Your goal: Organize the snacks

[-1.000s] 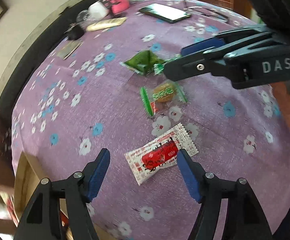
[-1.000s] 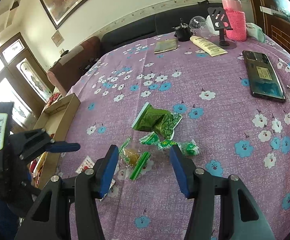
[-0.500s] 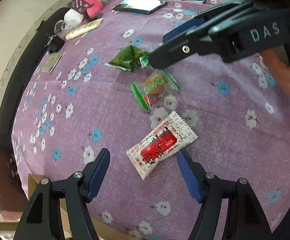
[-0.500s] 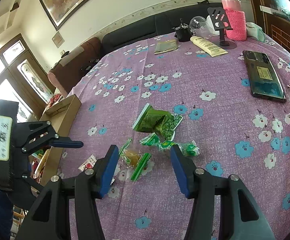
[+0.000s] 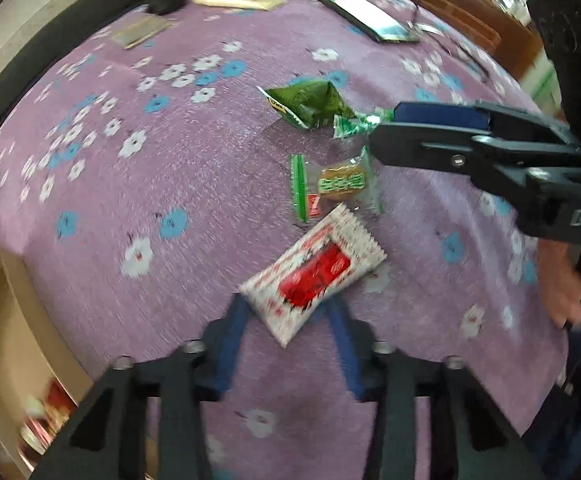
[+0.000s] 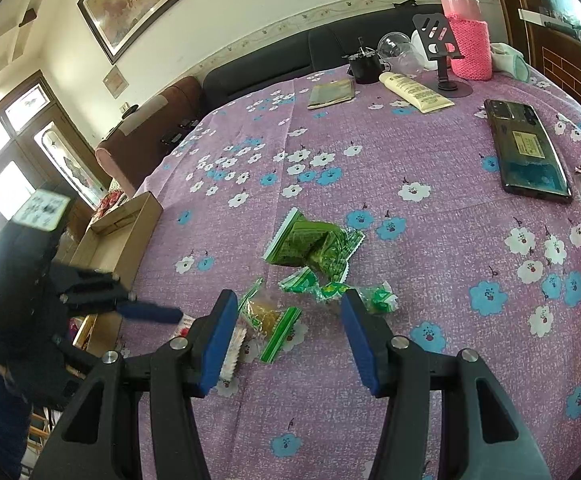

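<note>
Four snack packs lie on the purple flowered tablecloth [image 6: 430,264]; take the cookie in its clear green-edged wrapper [image 5: 336,184] as your landmark. Your left gripper [image 5: 288,312] is closing its jaws on the red-and-white sachet [image 5: 314,272], which sits just in front of the cookie, one corner touching that wrapper; the sachet's near end is between the blue pads [image 5: 234,320], frame blurred, so contact on both sides looks made but soft. Your right gripper [image 6: 288,330] hangs over the cookie with jaws spread partway, nothing pinched, pads clear of the wrapper. Beyond the cookie sits the green triangular packet [image 6: 310,242], and between them the small green candies [image 6: 332,288]. Off the table edge, left of the cookie, an open cardboard box [image 6: 118,236]. Far beyond the cookie: a phone [image 6: 528,152], a cream tube [image 6: 414,92], a pink bottle [image 6: 466,36].
</note>
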Available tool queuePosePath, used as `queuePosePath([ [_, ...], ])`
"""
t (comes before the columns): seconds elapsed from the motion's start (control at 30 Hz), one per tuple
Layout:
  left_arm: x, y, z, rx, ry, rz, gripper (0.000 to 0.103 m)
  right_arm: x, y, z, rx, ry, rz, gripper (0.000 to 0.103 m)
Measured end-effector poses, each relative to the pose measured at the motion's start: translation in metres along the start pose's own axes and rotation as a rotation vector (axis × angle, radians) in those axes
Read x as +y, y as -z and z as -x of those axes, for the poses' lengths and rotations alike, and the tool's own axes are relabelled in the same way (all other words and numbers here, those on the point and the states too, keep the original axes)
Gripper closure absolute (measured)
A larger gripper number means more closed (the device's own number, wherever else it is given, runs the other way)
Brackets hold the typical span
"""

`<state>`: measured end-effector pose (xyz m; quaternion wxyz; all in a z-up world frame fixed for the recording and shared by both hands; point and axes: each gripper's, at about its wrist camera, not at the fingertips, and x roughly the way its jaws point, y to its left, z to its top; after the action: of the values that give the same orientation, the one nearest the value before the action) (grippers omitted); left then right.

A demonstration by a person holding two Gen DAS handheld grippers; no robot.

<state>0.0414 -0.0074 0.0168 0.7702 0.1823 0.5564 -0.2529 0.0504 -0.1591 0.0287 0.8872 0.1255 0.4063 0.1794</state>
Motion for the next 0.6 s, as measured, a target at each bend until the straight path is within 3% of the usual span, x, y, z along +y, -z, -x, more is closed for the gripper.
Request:
queuePosePath([
  [0.03, -0.007, 0.004, 0.002, -0.024, -0.027, 0.018, 0.081, 0.0, 0.0, 0.0, 0.0, 0.002, -0.001, 0.051],
  [0.1, -0.018, 0.013, 0.005, -0.042, -0.044, 0.063, 0.088, -0.002, 0.0, -0.001, 0.002, 0.004, -0.007, 0.051],
  [0.17, -0.024, 0.02, 0.008, -0.047, -0.057, 0.124, 0.088, -0.003, 0.0, -0.001, 0.002, 0.006, -0.012, 0.051],
  [0.27, -0.03, 0.026, 0.013, -0.08, -0.099, 0.137, 0.087, -0.005, 0.0, 0.0, -0.002, 0.001, -0.021, 0.051],
  [0.37, -0.035, 0.024, 0.022, -0.098, -0.113, 0.066, 0.075, -0.006, 0.0, 0.0, -0.002, 0.002, -0.024, 0.051],
  [0.43, -0.042, 0.02, 0.028, -0.145, -0.181, -0.007, 0.041, -0.006, 0.0, 0.0, -0.002, 0.001, -0.023, 0.051],
  [0.5, -0.044, 0.009, 0.025, -0.17, -0.189, -0.096, 0.025, -0.006, 0.0, 0.0, -0.003, 0.004, -0.022, 0.051],
  [0.6, -0.054, 0.002, 0.016, -0.151, -0.207, -0.209, 0.025, -0.008, 0.0, 0.0, -0.005, 0.006, -0.029, 0.051],
])
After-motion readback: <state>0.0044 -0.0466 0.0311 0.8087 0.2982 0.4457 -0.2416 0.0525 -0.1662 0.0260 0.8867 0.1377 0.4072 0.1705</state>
